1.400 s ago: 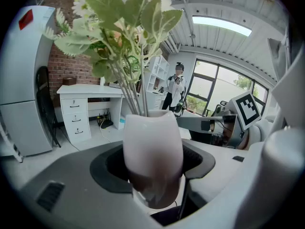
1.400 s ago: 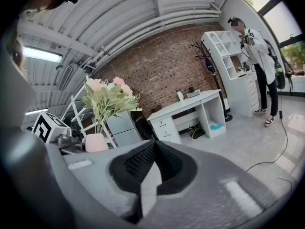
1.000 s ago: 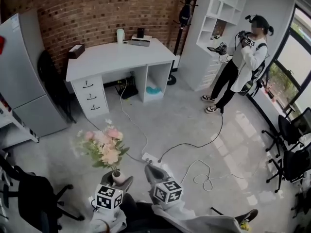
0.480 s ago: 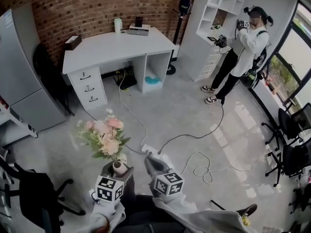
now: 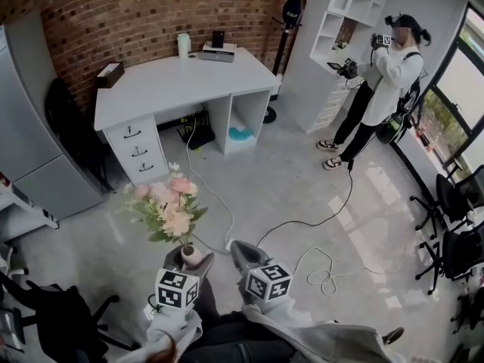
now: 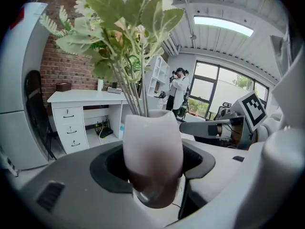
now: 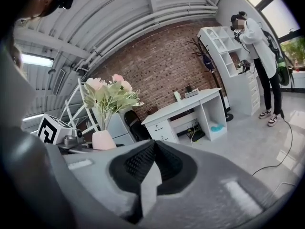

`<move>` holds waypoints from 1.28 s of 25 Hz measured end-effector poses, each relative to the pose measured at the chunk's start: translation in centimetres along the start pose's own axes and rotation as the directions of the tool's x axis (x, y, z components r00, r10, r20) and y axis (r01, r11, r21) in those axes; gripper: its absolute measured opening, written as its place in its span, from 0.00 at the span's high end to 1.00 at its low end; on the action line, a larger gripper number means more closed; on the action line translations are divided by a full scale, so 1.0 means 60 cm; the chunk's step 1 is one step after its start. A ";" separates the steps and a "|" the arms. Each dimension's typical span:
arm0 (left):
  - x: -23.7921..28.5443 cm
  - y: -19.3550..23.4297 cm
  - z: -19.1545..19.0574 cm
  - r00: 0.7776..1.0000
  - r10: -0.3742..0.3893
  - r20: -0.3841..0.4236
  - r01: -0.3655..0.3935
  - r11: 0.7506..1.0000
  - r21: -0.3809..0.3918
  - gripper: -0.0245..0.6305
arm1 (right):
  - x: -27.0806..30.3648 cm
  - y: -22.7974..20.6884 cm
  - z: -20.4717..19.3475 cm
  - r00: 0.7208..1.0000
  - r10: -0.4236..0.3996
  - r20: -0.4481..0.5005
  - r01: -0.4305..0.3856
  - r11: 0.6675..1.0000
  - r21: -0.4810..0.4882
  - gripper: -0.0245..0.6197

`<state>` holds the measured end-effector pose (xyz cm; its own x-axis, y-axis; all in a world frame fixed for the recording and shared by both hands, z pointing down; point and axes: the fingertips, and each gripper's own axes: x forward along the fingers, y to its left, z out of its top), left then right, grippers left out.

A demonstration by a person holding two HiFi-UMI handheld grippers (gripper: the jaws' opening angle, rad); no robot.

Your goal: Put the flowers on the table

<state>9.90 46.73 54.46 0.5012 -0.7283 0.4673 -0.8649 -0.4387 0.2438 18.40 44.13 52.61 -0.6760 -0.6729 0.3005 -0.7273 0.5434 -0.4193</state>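
Note:
A small pinkish-white vase (image 5: 190,255) with pink flowers and green leaves (image 5: 170,207) is carried upright above the floor. My left gripper (image 5: 191,261) is shut on the vase (image 6: 152,152), its pads pressing both sides, and the stems and leaves (image 6: 125,30) rise above it. To its right, my right gripper (image 5: 240,252) is shut with nothing in it; its black pads meet (image 7: 152,165). The white desk (image 5: 175,84) stands ahead against the brick wall, some way off. From the right gripper view the vase (image 7: 103,140) and flowers (image 7: 110,92) show at left.
A person (image 5: 382,82) stands by the white shelf unit (image 5: 336,36) at right. Cables (image 5: 318,225) and a power strip trail over the floor. A grey cabinet (image 5: 30,127) is at left, a black chair (image 5: 57,320) lower left, office chairs (image 5: 454,233) at right. On the desk stand a cup (image 5: 184,45) and boxes.
Both grippers and the vase of flowers have moved forward over the floor toward the desk, which now looks slightly nearer. The left grip on the vase is unchanged.

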 end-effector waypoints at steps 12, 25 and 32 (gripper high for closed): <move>0.074 0.175 0.119 1.000 -0.005 -0.006 0.005 1.000 -0.007 0.54 | 0.205 -0.007 0.108 1.000 0.017 -0.016 -0.016 1.000 0.006 0.96; 0.124 0.372 0.210 0.999 0.011 0.034 -0.011 1.000 0.008 0.54 | 0.423 0.010 0.181 0.999 0.053 -0.012 -0.053 0.998 -0.015 0.96; 0.161 0.430 0.238 0.999 -0.018 0.027 0.018 1.000 0.001 0.54 | 0.488 0.006 0.202 0.999 0.046 -0.007 -0.047 0.999 -0.027 0.96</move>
<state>-7.15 20.86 53.16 0.5169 -0.7342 0.4401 -0.8559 -0.4520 0.2513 -0.21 18.51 50.88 -0.7098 -0.6433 0.2870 -0.6980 0.5877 -0.4092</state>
